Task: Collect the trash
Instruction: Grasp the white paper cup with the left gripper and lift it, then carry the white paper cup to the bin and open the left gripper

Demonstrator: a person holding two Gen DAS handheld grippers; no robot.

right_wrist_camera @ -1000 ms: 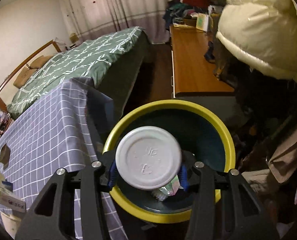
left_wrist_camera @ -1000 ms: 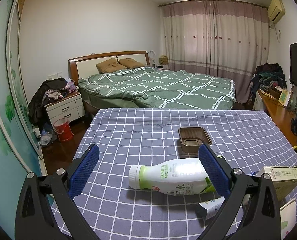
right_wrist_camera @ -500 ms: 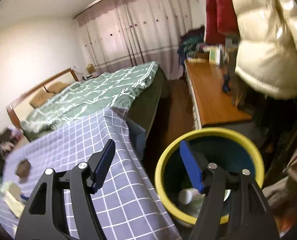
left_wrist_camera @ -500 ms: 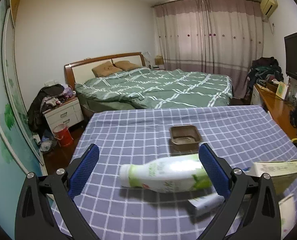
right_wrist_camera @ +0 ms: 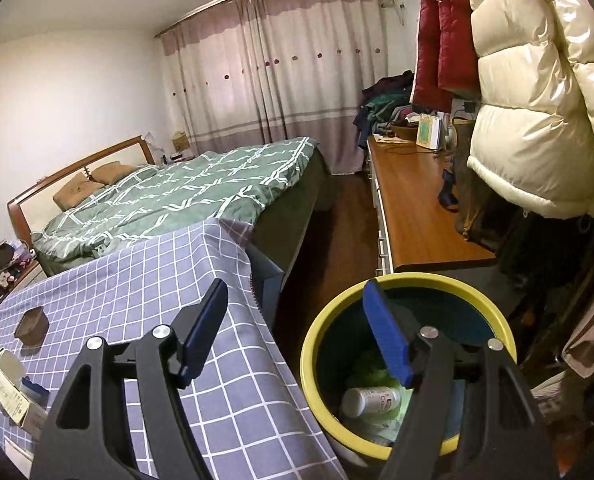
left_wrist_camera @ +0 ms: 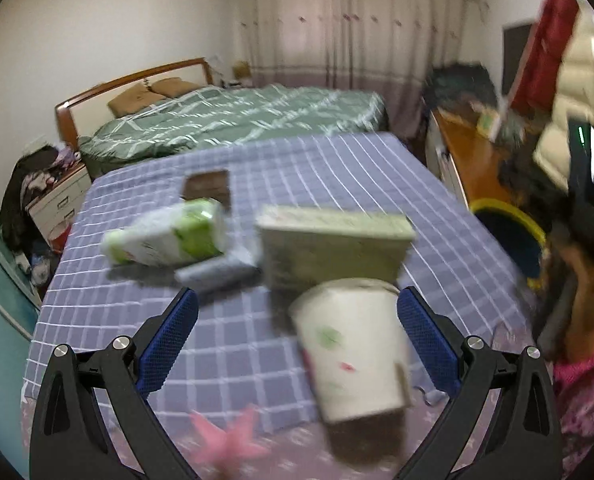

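White plastic, a small bottle is seen lying on its side at the bottom of the yellow-rimmed bin, its long axis running roughly level across the right wrist view, its flat base turned to the left; green crumpled material lies around it. The right tongs are held released above the bin's near-left rim, their jaws having just been opening, with nothing between them.

On the table, covered by a blue-grey checked cloth, a larger white-and-green bottle lies on its side, cap end towards the left of the left wrist view and slightly lower. Just to its right a flat greenish box is seen, with a small grey carton lying between and in front of them. A white paper cup lies tilted nearest the camera, between the spread jaws of the left tongs, which are released and not pressed on it. A brown tray sits further back.

Beyond the table a bed with a green checked quilt, pale curtains and a wooden sideboard are visible.

Only the right wrist view shows the inside of the bin and the cream puffer jacket sharply; the left wrist view is blurred, yet it alone shows the cup and a person's pink sleeve at its right edge.
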